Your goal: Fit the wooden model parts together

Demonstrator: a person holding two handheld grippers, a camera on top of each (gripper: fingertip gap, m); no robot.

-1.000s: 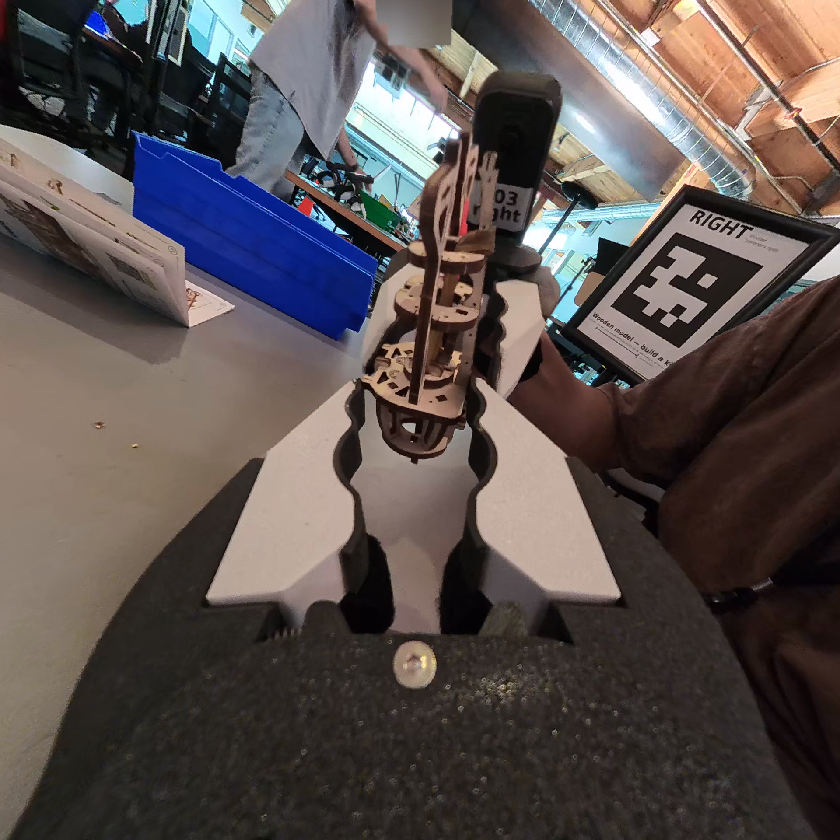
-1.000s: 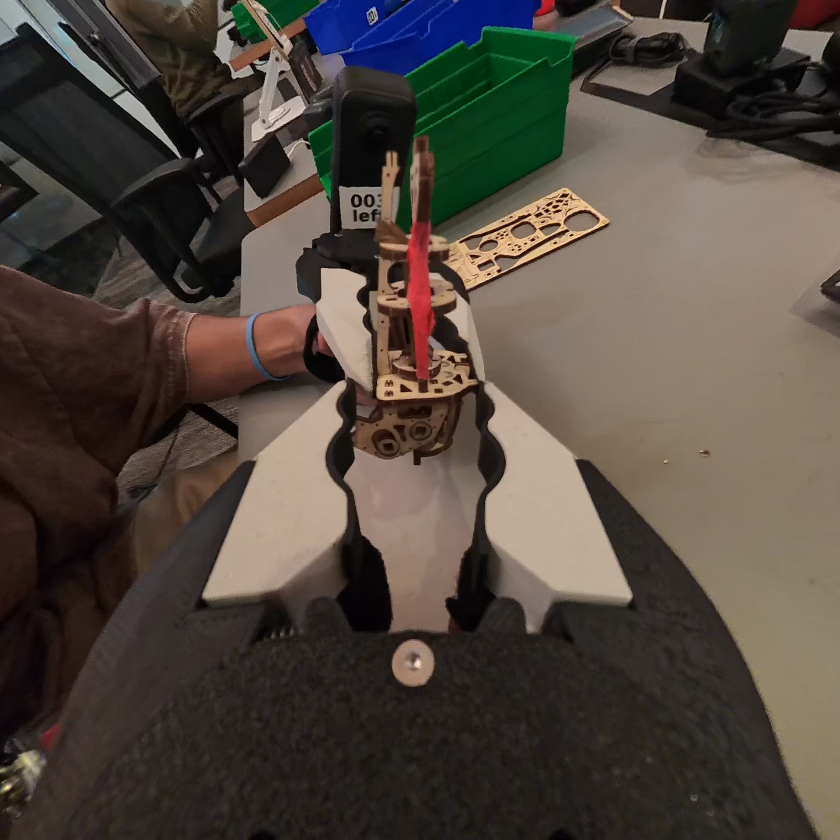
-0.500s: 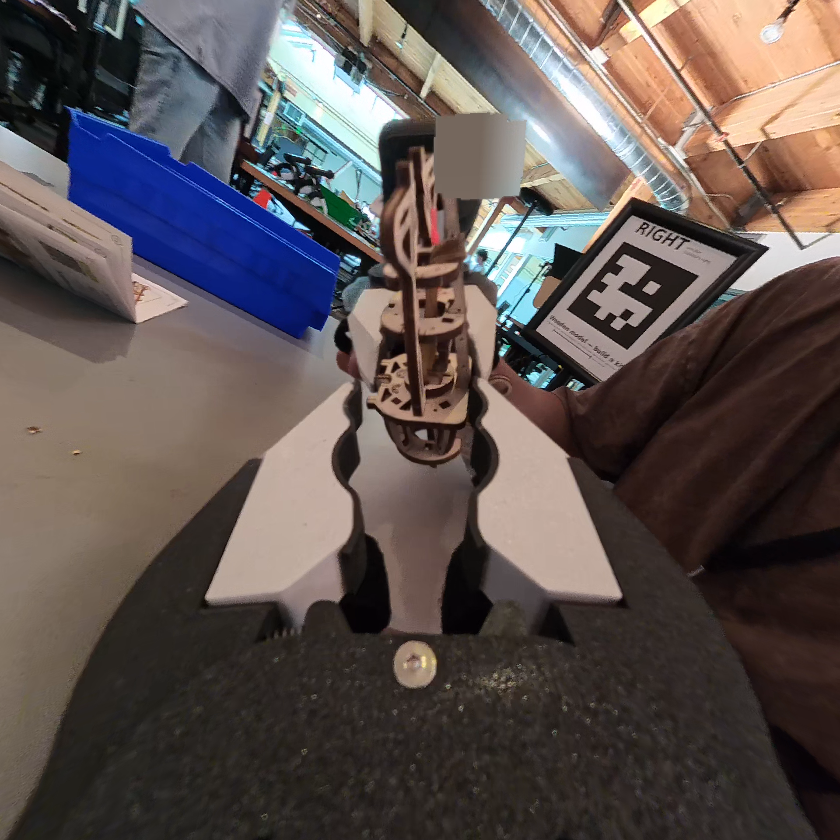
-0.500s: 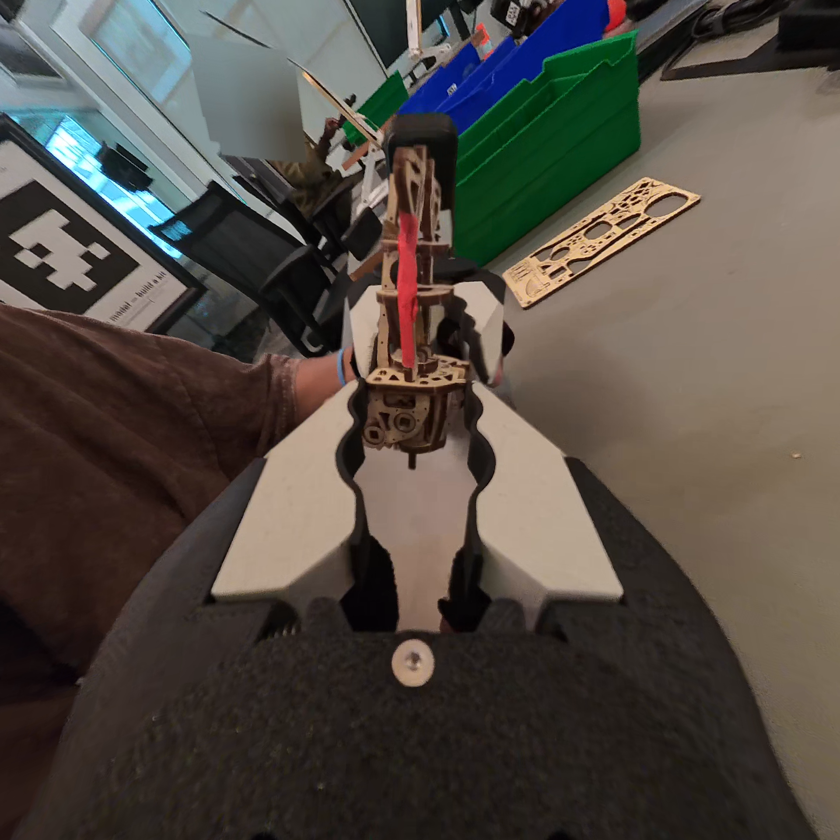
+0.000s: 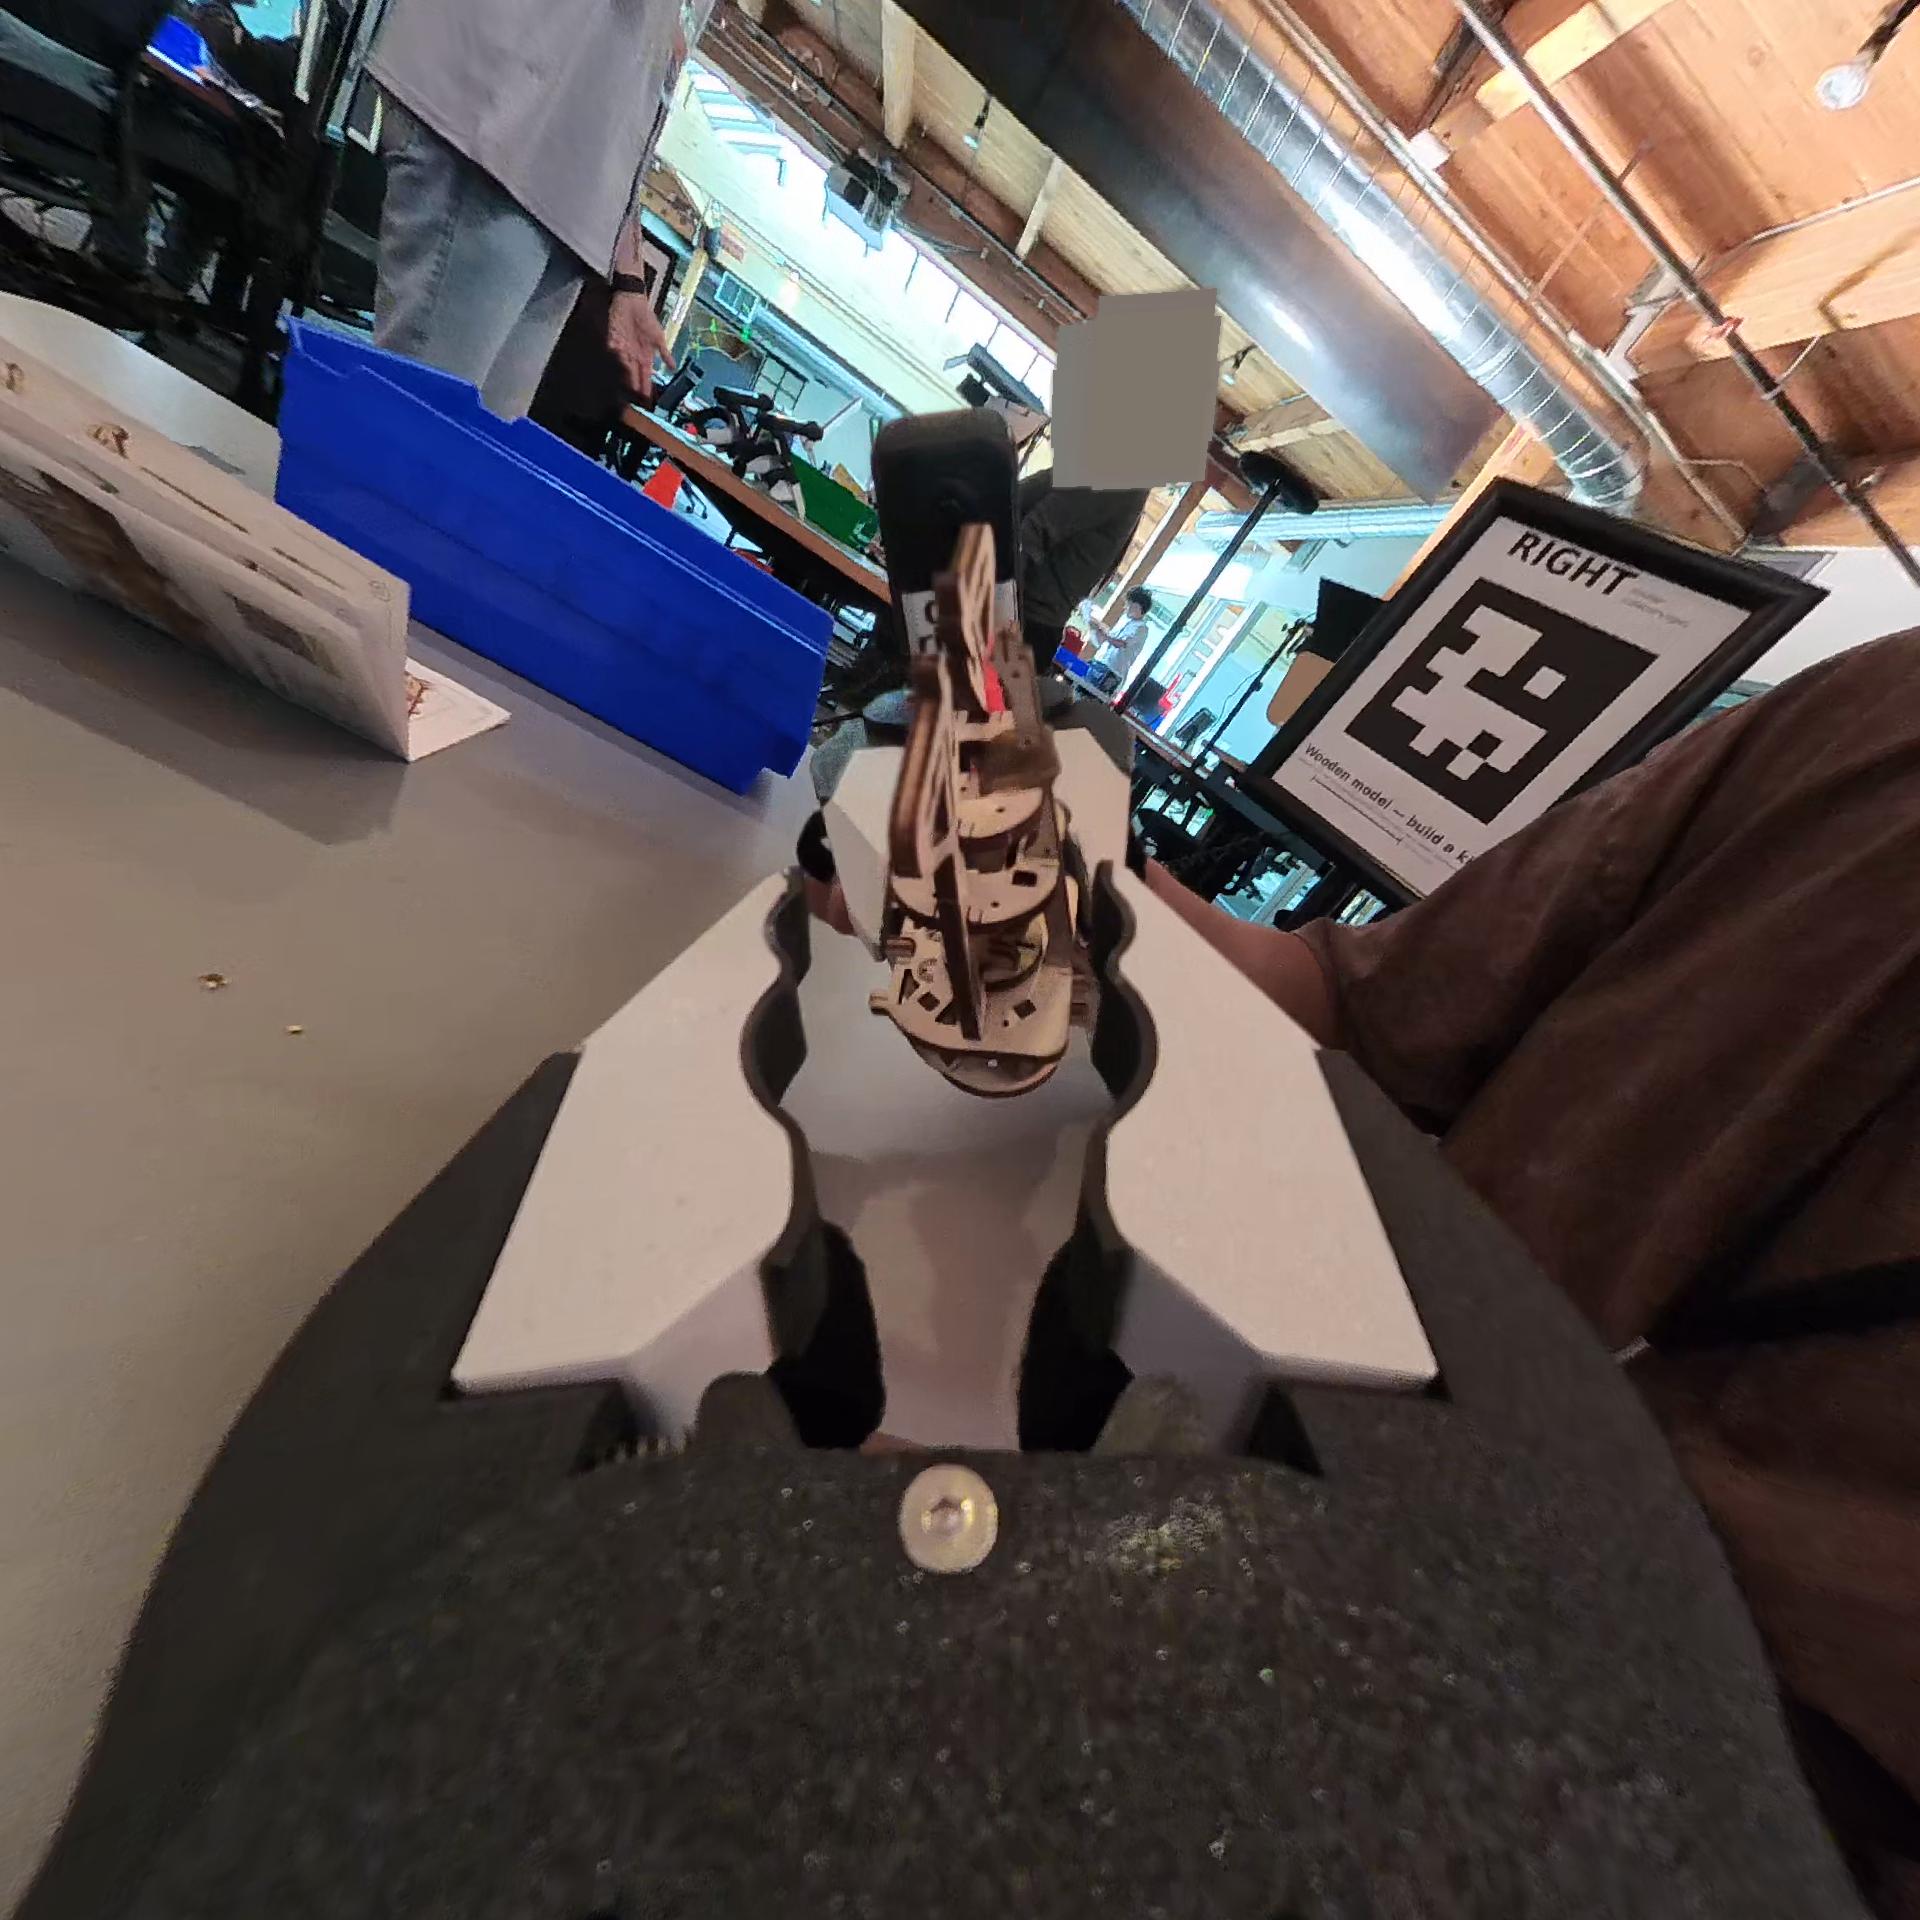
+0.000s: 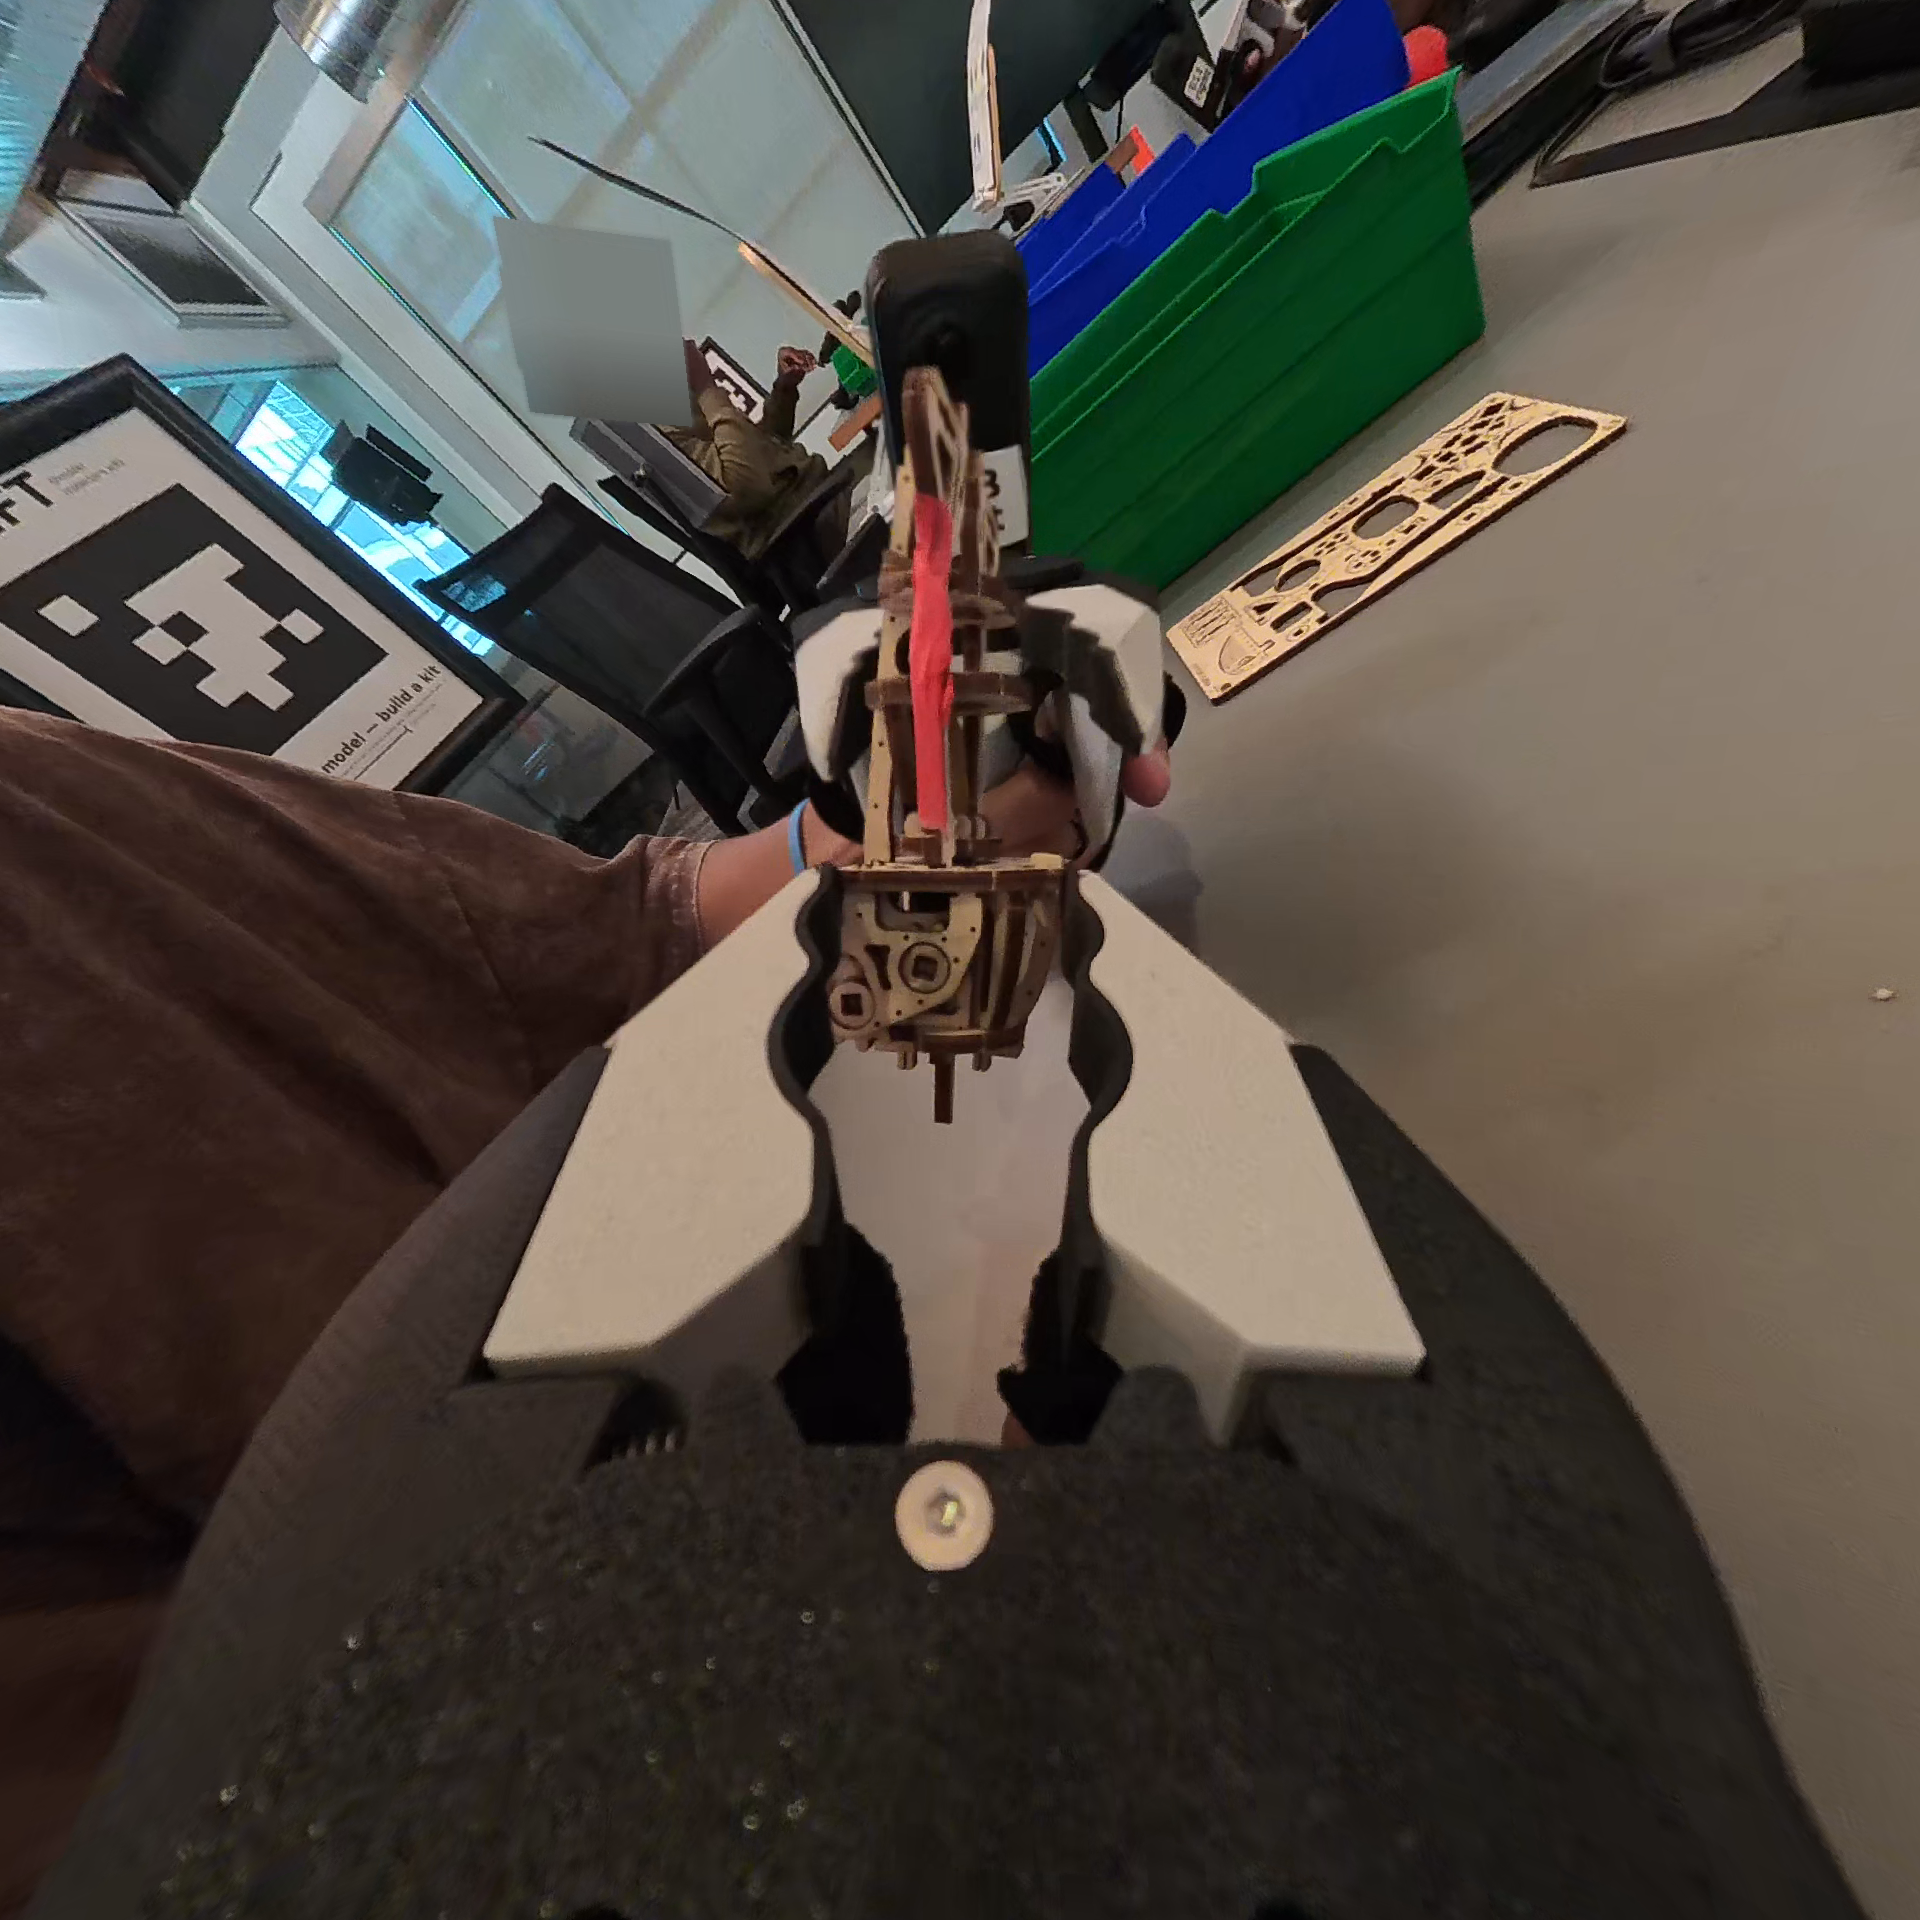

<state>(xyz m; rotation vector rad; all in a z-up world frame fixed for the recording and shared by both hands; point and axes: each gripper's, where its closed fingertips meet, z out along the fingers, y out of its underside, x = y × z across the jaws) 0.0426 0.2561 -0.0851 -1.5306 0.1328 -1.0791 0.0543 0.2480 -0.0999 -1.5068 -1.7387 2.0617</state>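
A partly built wooden model (image 6: 935, 956), with stacked round tiers, upright fretwork pieces and a red strip (image 6: 928, 665), is held in the air between both grippers. My right gripper (image 6: 945, 894) is shut on its hull-shaped base. My left gripper (image 5: 945, 904) faces the right one and is closed around the model (image 5: 977, 935) from the other side. In the right wrist view its white fingers (image 6: 831, 675) flank the upper tiers. The person's hands and brown sleeves show behind each gripper.
Grey table (image 5: 312, 987) below. A blue bin (image 5: 540, 582) and an open booklet (image 5: 208, 582) lie at the left. A green bin (image 6: 1268, 343) and a cut-out wooden sheet (image 6: 1392, 540) lie at the right. A framed sign (image 5: 1507, 707) stands behind; a person (image 5: 499, 156) stands beyond the blue bin. My two grippers' fingertips are within a few centimetres of each other.
Both grippers have turned together with the model held between them. The right wrist view has swung toward the framed sign, and the model's base now shows more from the side.
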